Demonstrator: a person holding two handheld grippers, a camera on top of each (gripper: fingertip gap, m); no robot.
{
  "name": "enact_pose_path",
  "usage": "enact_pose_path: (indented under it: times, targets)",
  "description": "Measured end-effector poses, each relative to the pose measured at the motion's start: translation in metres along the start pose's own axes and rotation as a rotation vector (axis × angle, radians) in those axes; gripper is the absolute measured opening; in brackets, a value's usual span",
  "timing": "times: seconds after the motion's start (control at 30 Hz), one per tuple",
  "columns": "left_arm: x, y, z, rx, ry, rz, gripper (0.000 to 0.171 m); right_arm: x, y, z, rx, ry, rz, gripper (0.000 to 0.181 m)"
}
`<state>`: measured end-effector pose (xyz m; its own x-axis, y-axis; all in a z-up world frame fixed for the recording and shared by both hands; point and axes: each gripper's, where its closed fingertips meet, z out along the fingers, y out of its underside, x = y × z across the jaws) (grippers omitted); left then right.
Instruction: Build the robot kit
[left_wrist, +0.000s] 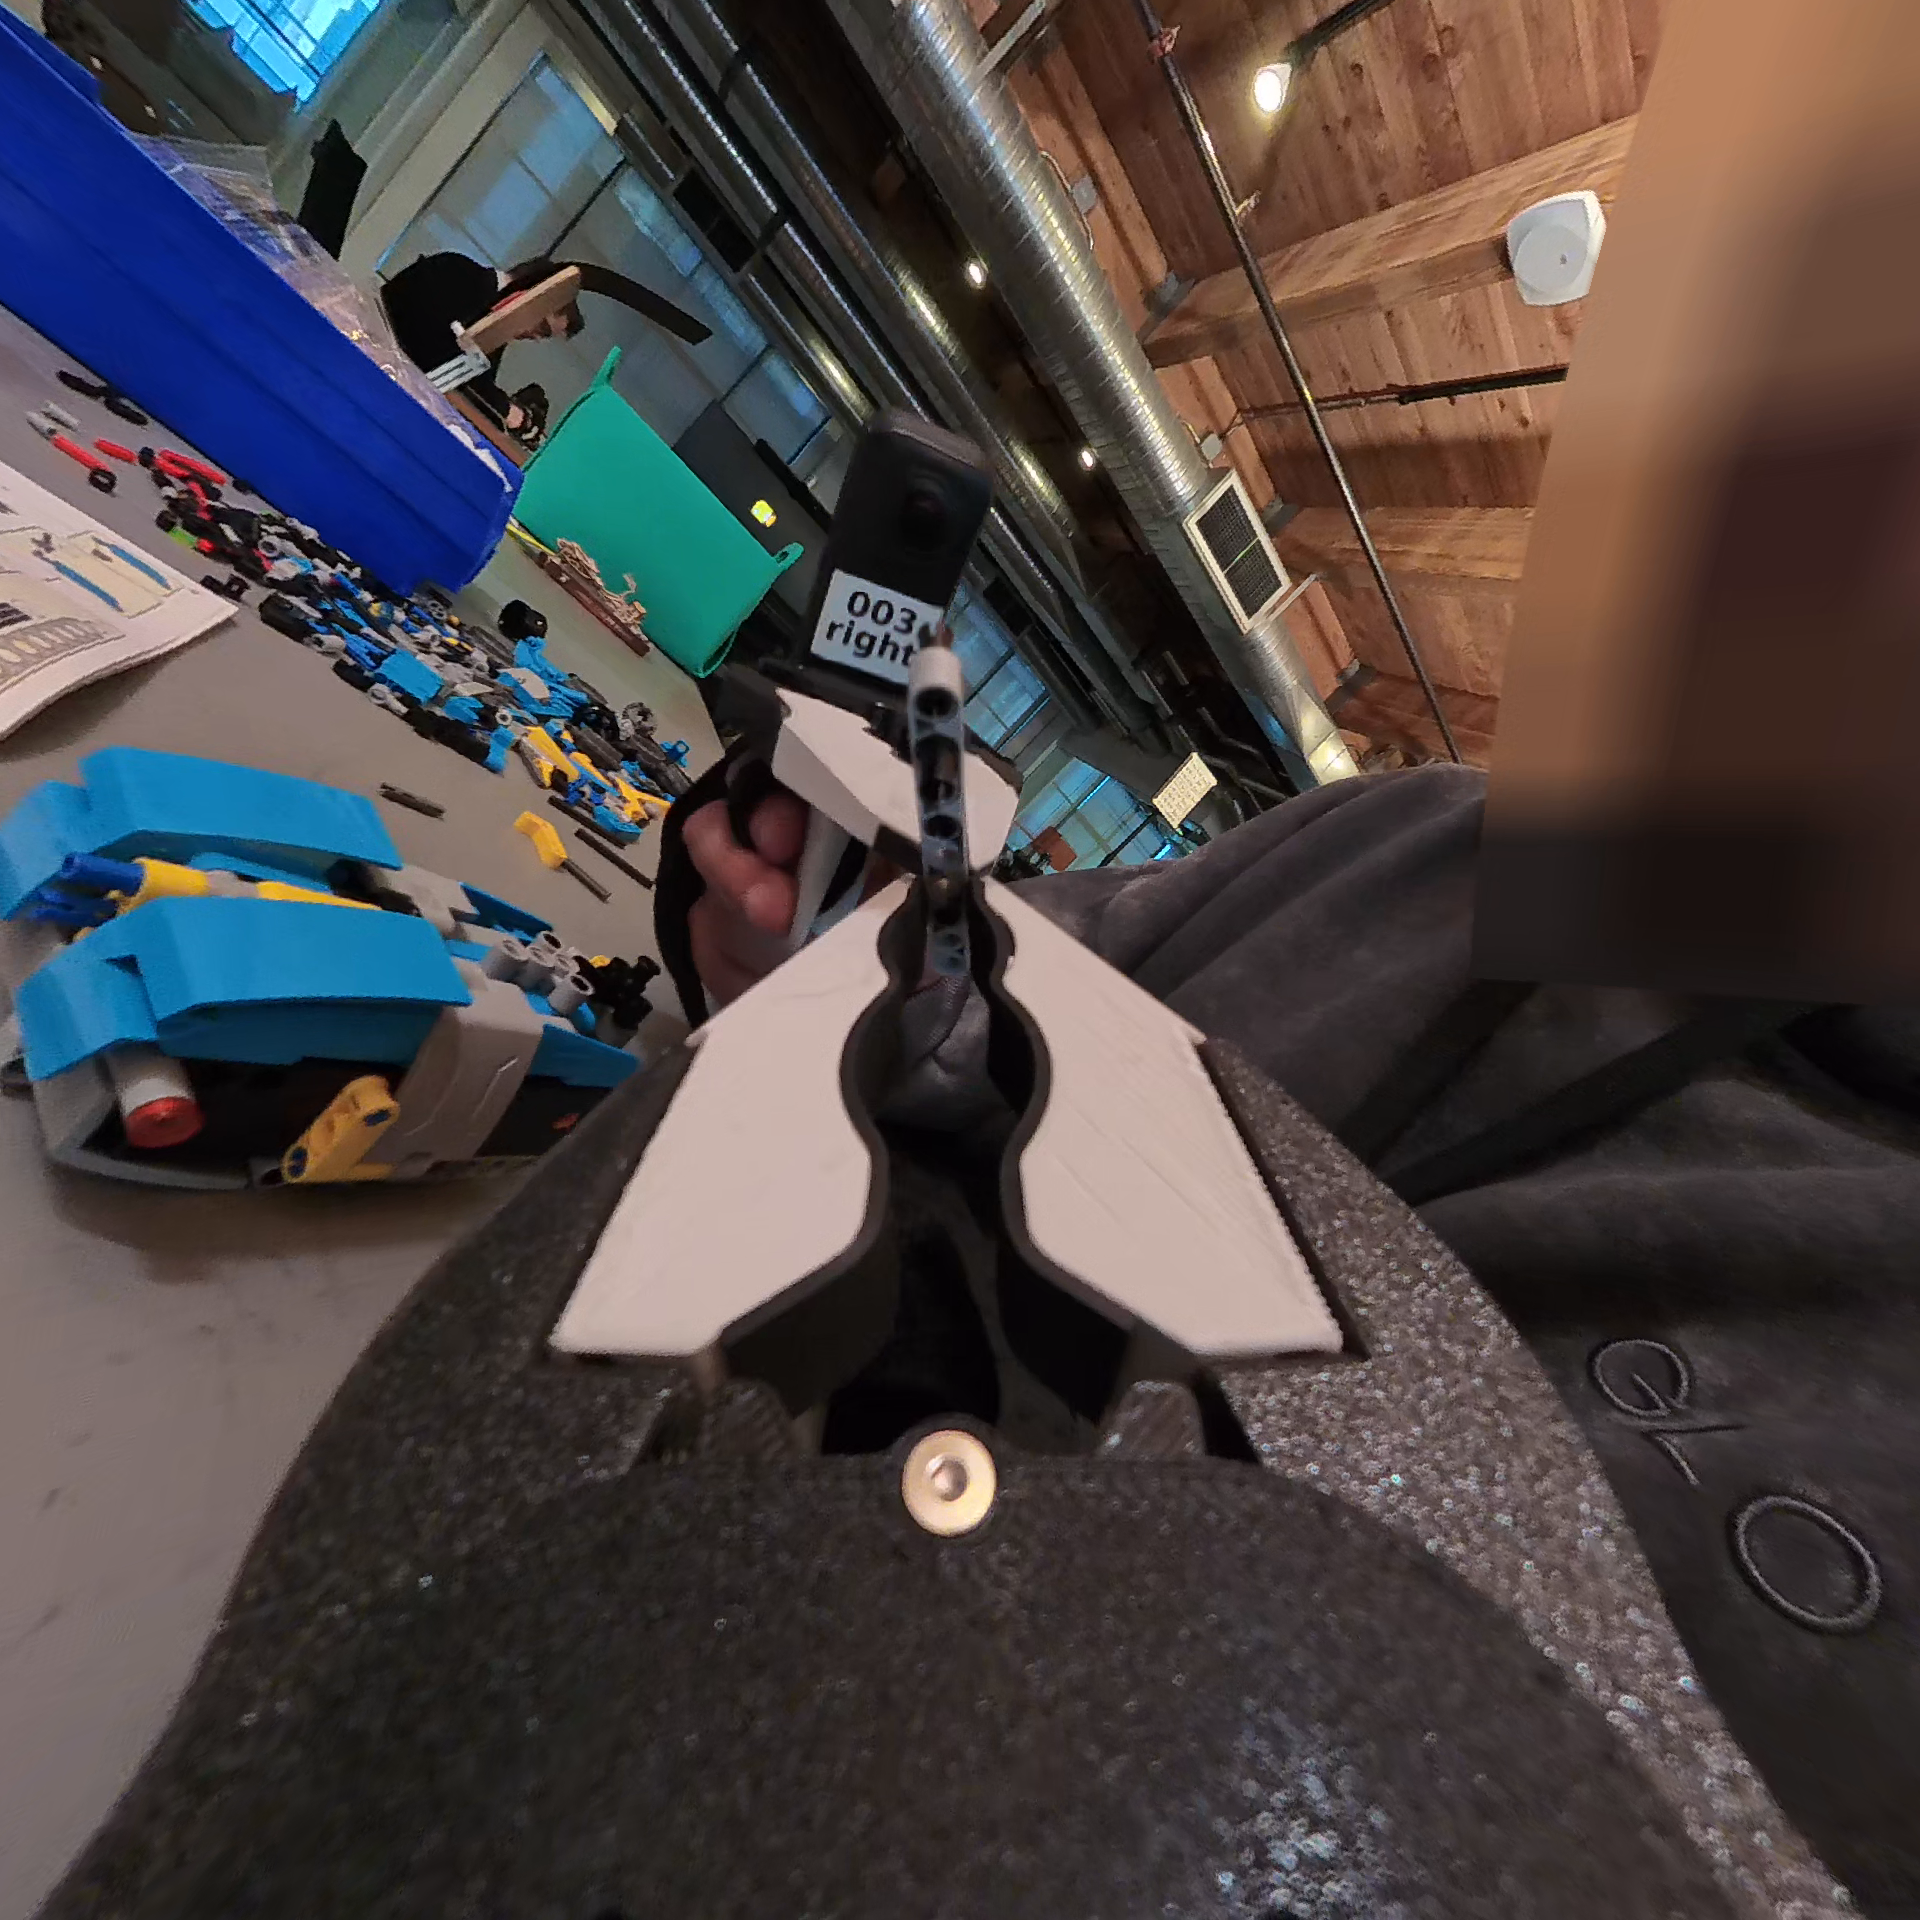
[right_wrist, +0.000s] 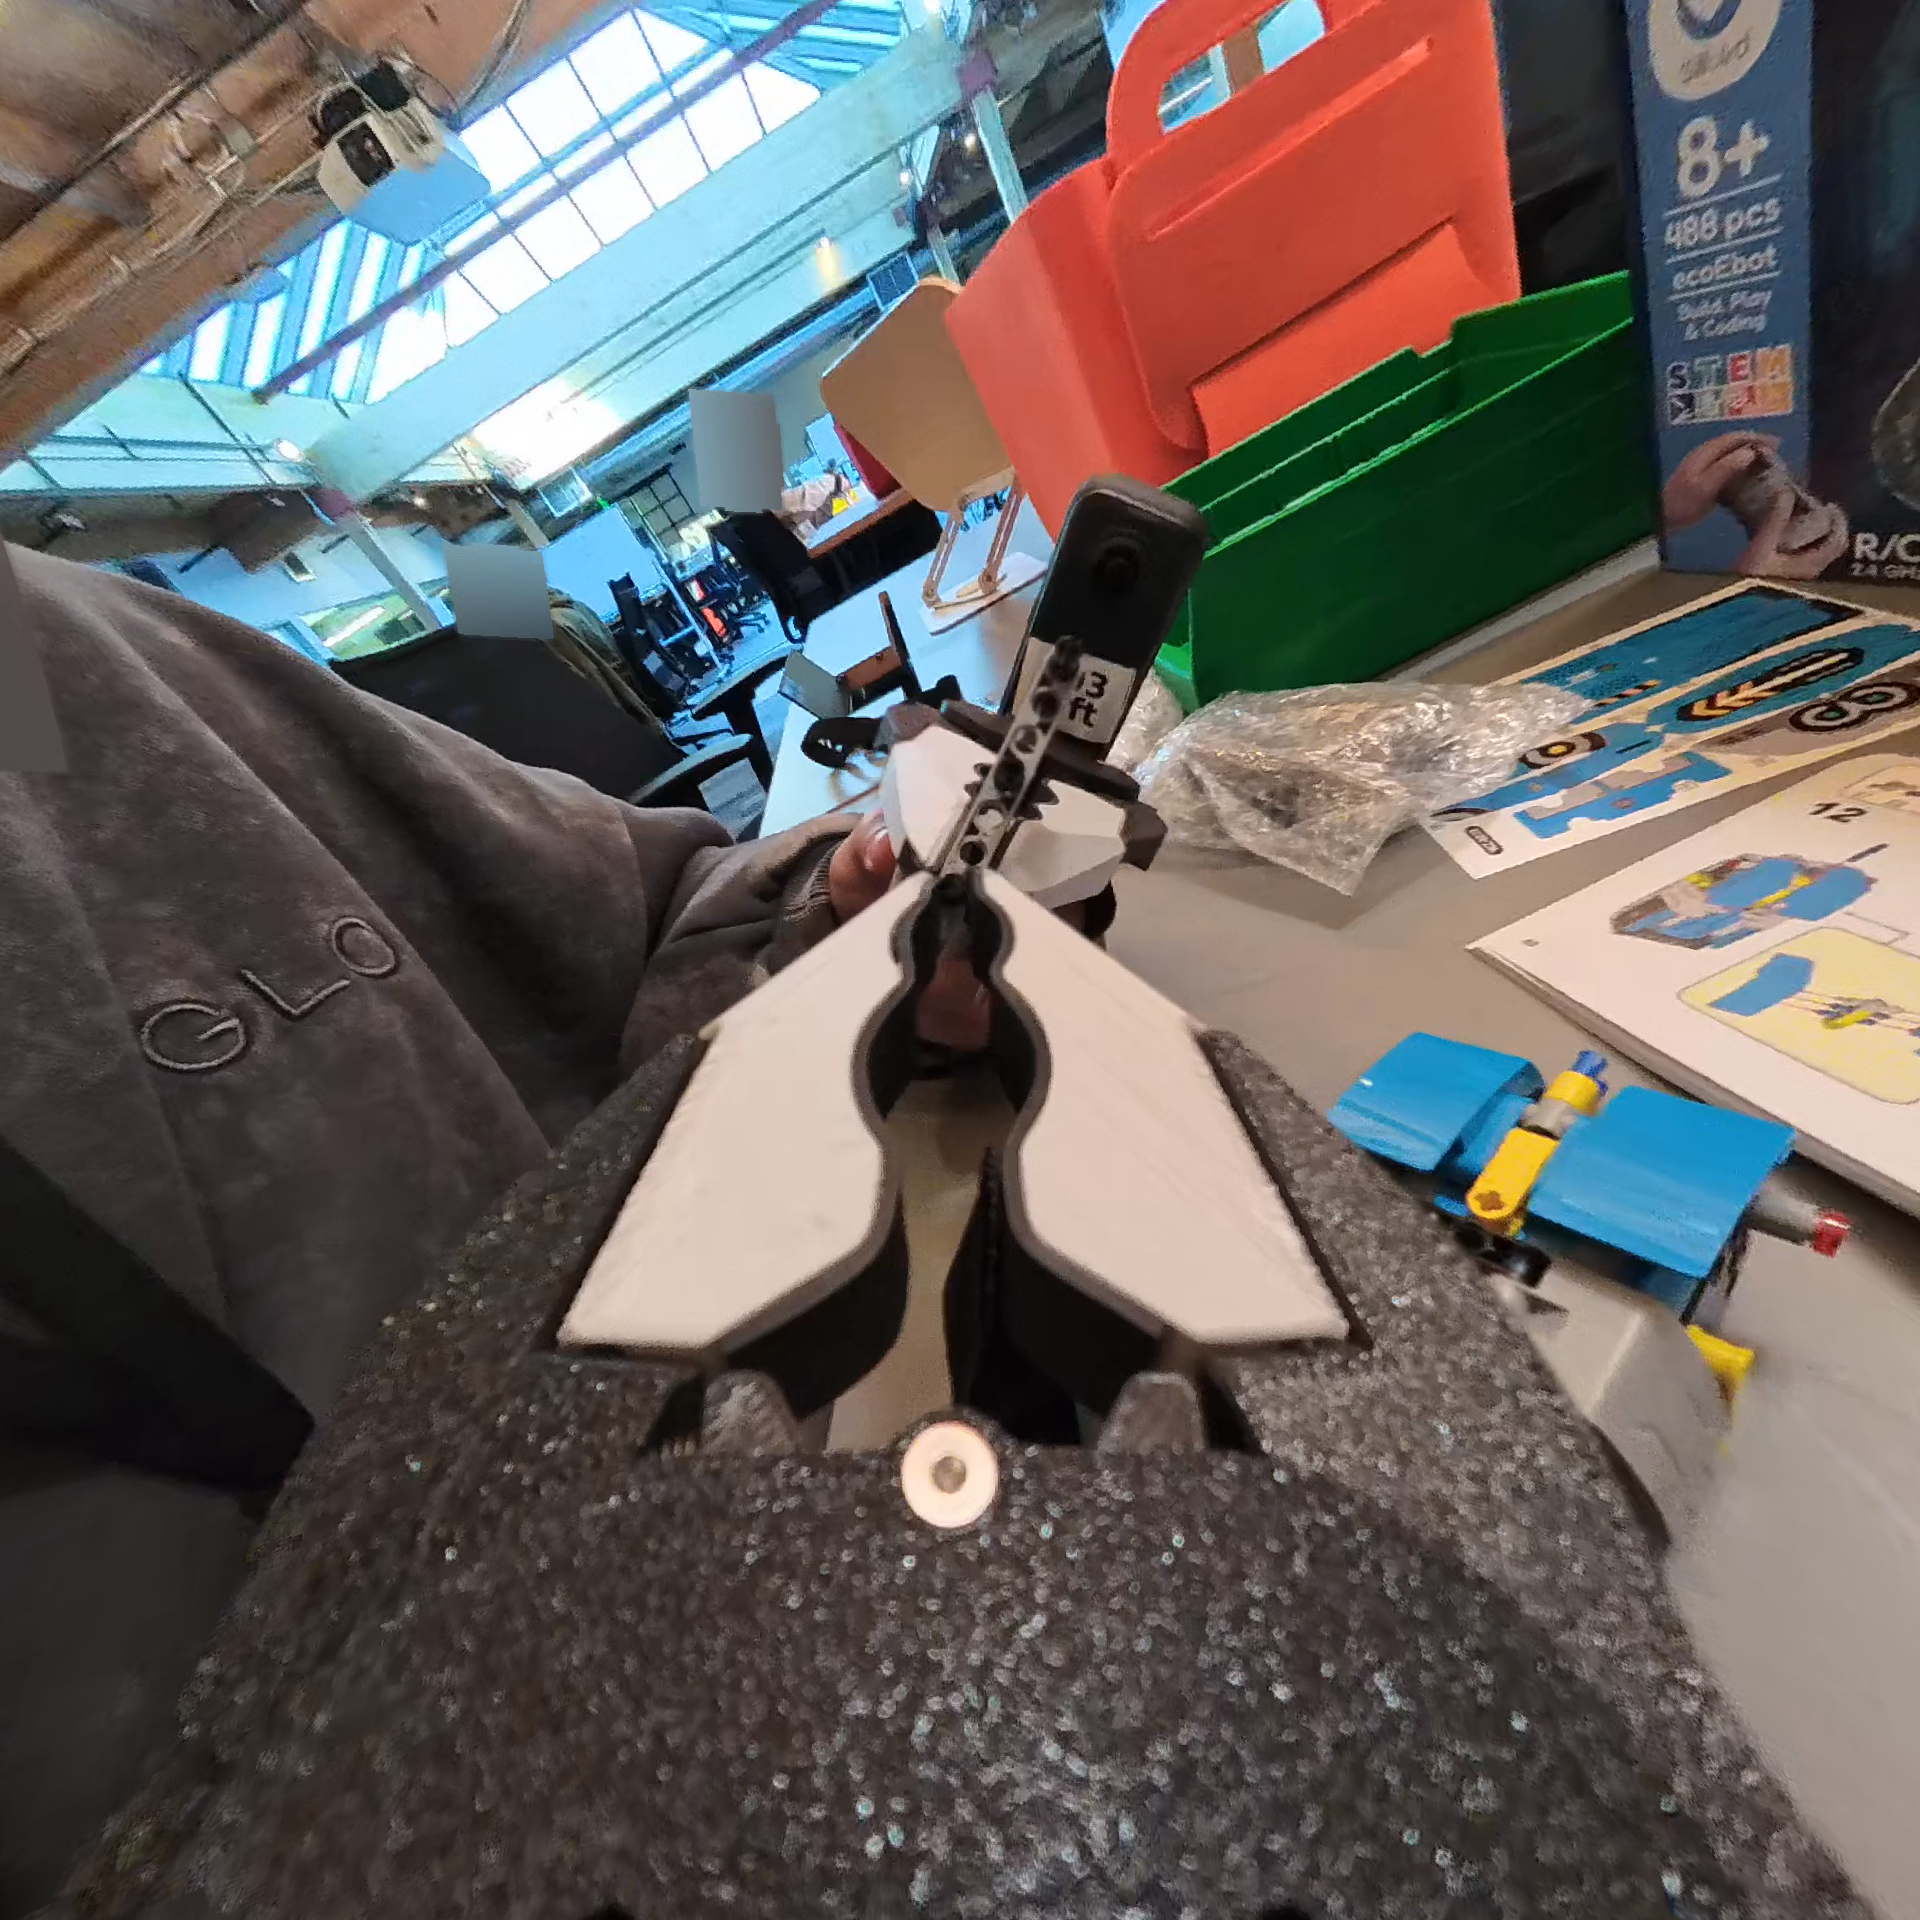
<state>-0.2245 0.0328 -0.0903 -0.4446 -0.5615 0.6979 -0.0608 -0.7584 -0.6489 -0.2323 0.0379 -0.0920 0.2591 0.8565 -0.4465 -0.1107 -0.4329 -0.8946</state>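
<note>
My left gripper (left_wrist: 940, 888) is shut on a dark grey beam with holes (left_wrist: 935, 769), which sticks up past its fingertips and carries a light grey piece on its top end. The right gripper (left_wrist: 883, 795) shows just behind the beam, held by a hand. In the right wrist view my right gripper (right_wrist: 951, 883) is shut on a small black part (right_wrist: 951, 909) at the lower end of the same beam (right_wrist: 1013, 764). The left gripper (right_wrist: 997, 831) faces it from behind and grips the beam. Both are held in the air in front of a person's grey sweater (right_wrist: 312, 935).
A blue and grey toy vehicle (left_wrist: 260, 987) (right_wrist: 1558, 1174) lies on the grey table (left_wrist: 156, 1351). Loose small parts (left_wrist: 468, 665), an instruction booklet (right_wrist: 1766, 935), a plastic bag (right_wrist: 1330, 758), a blue bin (left_wrist: 208, 343), a green bin (right_wrist: 1403, 499) and a toy box (right_wrist: 1766, 281) stand around. Left and right tips are no more than a few centimetres apart.
</note>
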Motion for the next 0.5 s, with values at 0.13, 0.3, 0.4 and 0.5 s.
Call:
enact_pose_path:
  times: [0.13,0.3,0.4,0.5]
  targets:
    - [-0.002,0.000,0.000,0.004,-0.012,-0.003,0.007,0.002,0.001,-0.001,-0.020,0.035,-0.036,0.004]
    - [-0.008,-0.001,0.001,0.009,-0.048,0.006,0.017,0.012,-0.003,-0.004,0.025,0.060,0.037,0.003]
    - [-0.009,-0.002,0.001,0.016,-0.046,0.002,0.014,0.011,-0.002,-0.003,0.027,0.053,0.040,0.004]
    - [-0.007,0.000,0.002,0.007,-0.040,0.004,0.010,0.011,-0.006,-0.004,0.045,0.064,0.024,0.004]
